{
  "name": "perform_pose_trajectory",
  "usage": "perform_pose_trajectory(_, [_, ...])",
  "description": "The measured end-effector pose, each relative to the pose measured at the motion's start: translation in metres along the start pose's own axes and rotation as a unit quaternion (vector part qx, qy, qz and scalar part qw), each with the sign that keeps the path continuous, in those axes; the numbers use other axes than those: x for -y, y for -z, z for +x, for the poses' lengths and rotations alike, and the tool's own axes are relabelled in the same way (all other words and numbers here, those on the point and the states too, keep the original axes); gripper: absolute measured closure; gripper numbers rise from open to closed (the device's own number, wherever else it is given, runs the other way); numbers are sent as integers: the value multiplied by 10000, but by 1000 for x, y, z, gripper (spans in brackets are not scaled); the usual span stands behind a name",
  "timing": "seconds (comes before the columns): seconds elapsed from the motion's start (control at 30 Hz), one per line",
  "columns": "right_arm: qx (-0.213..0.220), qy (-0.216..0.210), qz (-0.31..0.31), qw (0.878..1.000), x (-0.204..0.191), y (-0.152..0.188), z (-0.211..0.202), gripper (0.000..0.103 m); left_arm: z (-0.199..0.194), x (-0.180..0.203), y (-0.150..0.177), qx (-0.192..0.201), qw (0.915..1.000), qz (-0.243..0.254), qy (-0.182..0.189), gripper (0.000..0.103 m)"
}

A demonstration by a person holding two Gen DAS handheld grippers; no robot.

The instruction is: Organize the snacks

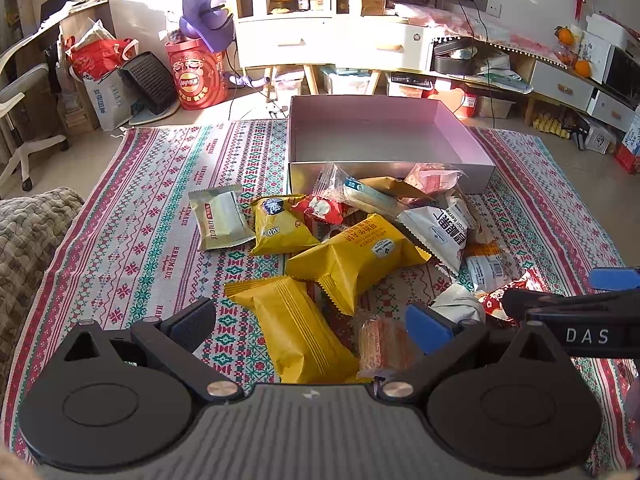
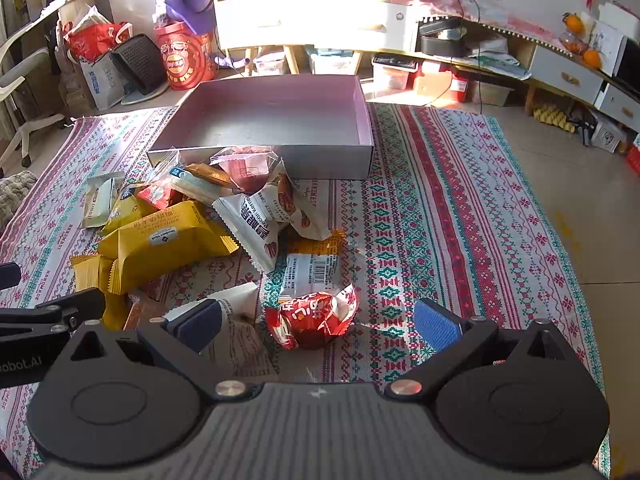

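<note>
An empty pink-lined box (image 1: 376, 128) (image 2: 276, 116) sits on the patterned cloth, with a pile of snack packets in front of it. My left gripper (image 1: 312, 328) is open, low over a yellow packet (image 1: 296, 332) that lies between its fingers, with a clear-wrapped pink snack (image 1: 380, 344) beside the right finger. My right gripper (image 2: 318, 326) is open, and a red crinkled packet (image 2: 312, 316) lies between its fingers on the cloth. A larger yellow packet (image 1: 360, 256) (image 2: 168, 240) and a white packet (image 1: 440, 232) (image 2: 256, 224) lie in the pile.
The patterned cloth (image 1: 140, 220) (image 2: 460, 220) covers the floor. The right gripper's body (image 1: 580, 312) shows at the right of the left wrist view. White cabinets (image 1: 332, 36), a red bucket (image 1: 196, 76) and a chair (image 1: 24, 120) stand behind.
</note>
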State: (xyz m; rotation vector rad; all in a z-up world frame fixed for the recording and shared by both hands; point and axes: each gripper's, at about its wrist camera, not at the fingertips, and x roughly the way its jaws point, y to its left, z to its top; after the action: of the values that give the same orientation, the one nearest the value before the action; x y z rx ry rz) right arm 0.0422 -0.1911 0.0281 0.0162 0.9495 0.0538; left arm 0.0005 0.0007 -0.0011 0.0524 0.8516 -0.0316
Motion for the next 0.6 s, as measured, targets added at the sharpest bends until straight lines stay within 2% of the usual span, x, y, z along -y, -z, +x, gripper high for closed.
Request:
perform_pose_trajectory(0.17, [13,15,-44,10000,4,-1,0,1,5,-7,-5,-141,9992,223,311,0])
perform_pose_trajectory(0.27, [-10,-11,47,10000,11,-5,2,1,10,-19,-8,-52,9977,92,671,0])
perform_pose_trajectory(0.37, [-128,-224,241,9994,18,-7,4,1,15,-31,-9,-75,9926,-215,1190,0])
perform_pose_trajectory(0.43, [-235,-421,321,9983,19,-8,6,1,22,-39,-11,-473,9918,-177,1170,1])
perform_pose_trajectory(0.47, [-292,-525,347,9976,19,-7,7,2,23,-41,-10,-521,9909,-221,1218,1])
perform_pose_trajectory(0.5, [-372,-677,387,9963,18,-7,9,3,28,-47,-11,-876,9881,-283,1230,2])
perform_pose_trajectory(0.6, [-549,-1021,490,9920,16,-4,12,8,35,-54,-9,-1216,9822,-466,1353,6])
